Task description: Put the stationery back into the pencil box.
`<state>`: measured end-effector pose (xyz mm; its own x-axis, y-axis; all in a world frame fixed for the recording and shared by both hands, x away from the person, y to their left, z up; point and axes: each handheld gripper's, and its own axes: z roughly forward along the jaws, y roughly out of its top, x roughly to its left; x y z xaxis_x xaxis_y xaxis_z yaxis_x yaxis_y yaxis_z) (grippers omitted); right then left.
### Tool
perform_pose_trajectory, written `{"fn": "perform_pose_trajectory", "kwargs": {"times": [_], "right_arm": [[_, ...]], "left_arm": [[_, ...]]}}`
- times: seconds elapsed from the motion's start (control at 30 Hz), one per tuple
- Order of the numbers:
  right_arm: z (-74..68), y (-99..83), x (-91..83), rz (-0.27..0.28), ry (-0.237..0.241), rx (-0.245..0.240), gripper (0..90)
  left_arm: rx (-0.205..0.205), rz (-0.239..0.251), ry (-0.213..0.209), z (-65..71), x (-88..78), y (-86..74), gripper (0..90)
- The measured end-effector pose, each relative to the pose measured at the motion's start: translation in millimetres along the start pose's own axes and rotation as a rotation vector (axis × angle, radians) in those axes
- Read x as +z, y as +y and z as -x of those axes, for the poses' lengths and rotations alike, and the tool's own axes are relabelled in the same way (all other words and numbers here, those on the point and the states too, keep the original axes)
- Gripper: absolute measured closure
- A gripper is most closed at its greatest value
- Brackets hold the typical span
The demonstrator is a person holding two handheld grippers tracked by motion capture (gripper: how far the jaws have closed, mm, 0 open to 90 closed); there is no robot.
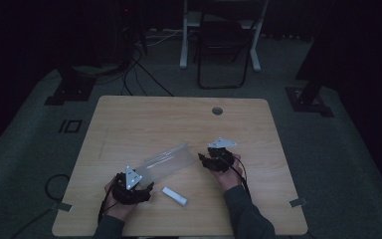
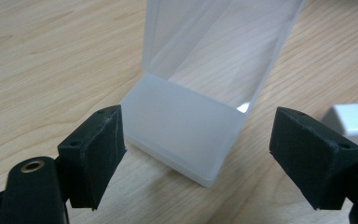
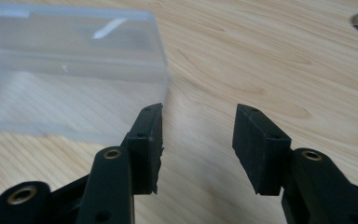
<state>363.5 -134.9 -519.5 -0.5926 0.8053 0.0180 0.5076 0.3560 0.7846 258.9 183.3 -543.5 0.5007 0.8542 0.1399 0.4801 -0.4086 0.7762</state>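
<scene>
A long clear plastic box [image 1: 166, 162] lies on its side across the middle of the wooden table [image 1: 144, 117]. In the left gripper view its frosted near end [image 2: 182, 128] sits just beyond my left gripper [image 2: 196, 156], whose jaws stand wide open on either side of it without touching. In the high view that left gripper [image 1: 146, 188] is at the box's lower left end. My right gripper [image 3: 198, 140] is open and holds nothing; the box [image 3: 70, 74] lies just left of its left jaw. In the high view the right gripper [image 1: 202, 159] is at the box's right end.
A small white block [image 1: 174, 196] lies near the table's front, right of my left gripper; its end [image 2: 354, 122] shows beside the right jaw. A round cable hole [image 1: 217, 110] is at the back of the table. A chair and stands are on the dark floor beyond.
</scene>
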Motion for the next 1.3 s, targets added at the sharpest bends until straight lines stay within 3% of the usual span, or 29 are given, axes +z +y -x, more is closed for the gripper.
{"fn": "perform_pose_trajectory", "kwargs": {"times": [0.37, 0.53, 0.77, 1.07, 1.3], "right_arm": [[17.8, -26.3, -22.4, -0.019, -0.049, -0.006, 49.7], [25.1, -40.3, -29.4, -0.034, -0.063, 0.006, 49.0], [32.2, -59.8, -41.2, -0.04, -0.076, 0.033, 48.9], [35.0, -75.2, -47.8, -0.046, -0.078, 0.044, 48.6], [33.4, -80.3, -51.0, -0.04, -0.076, 0.041, 48.4]], "left_arm": [[0.06, 0.068, -0.053, 15.8, -13.3, 4.0, 22.7], [0.101, 0.101, -0.096, 21.9, -18.2, 9.0, 27.6], [0.135, 0.098, -0.169, 30.3, -14.7, 14.3, 31.6], [0.18, 0.061, -0.304, 37.0, -4.1, 18.6, 29.7], [0.217, 0.05, -0.349, 43.9, 2.6, 24.1, 27.0]]}}
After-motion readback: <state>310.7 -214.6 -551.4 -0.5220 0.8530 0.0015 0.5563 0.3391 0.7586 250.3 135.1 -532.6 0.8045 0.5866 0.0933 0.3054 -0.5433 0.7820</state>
